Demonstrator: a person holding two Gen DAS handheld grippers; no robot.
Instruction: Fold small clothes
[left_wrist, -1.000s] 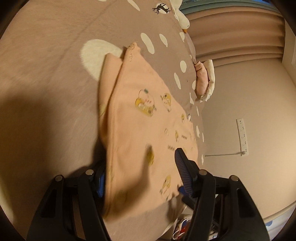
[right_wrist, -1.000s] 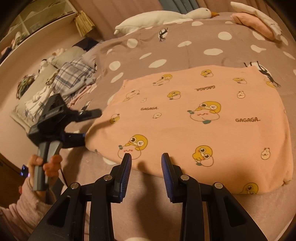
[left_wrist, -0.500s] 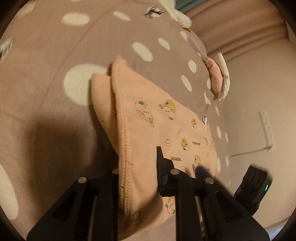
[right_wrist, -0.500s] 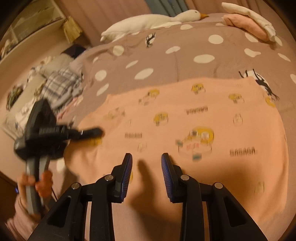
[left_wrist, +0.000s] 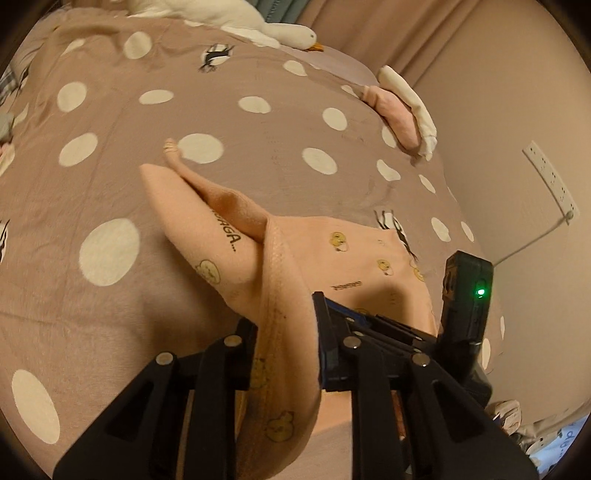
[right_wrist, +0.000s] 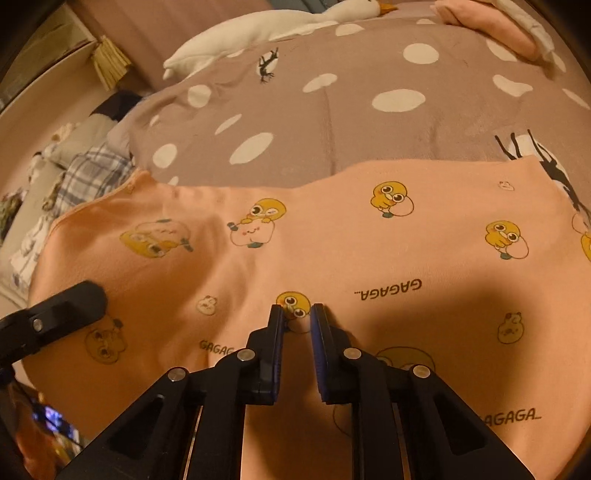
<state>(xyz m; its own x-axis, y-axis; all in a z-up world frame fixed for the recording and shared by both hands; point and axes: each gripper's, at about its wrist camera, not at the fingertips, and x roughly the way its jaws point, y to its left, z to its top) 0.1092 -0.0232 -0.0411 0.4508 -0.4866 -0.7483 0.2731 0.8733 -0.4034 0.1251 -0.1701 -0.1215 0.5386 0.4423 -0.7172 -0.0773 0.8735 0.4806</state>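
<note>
Peach cloth pinched at our left, jaws closing at our right.
From the left wrist we see our left gripper (left_wrist: 286, 332) clamped on the hem of the peach garment (left_wrist: 236, 236), lifting a fold off the polka-dot bedspread (left_wrist: 110, 122) near its front edge. From the right wrist, our right gripper (right_wrist: 297, 325) is closing, its tips on the flat garment (right_wrist: 369, 251); whether it has pinched any fabric we cannot tell.

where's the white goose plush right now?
The white goose plush lies along the far edge of the polka-dot bedspread, top centre in both wrist views, its beak pointing toward the folded pink and white clothes at the bed's right edge.
</note>
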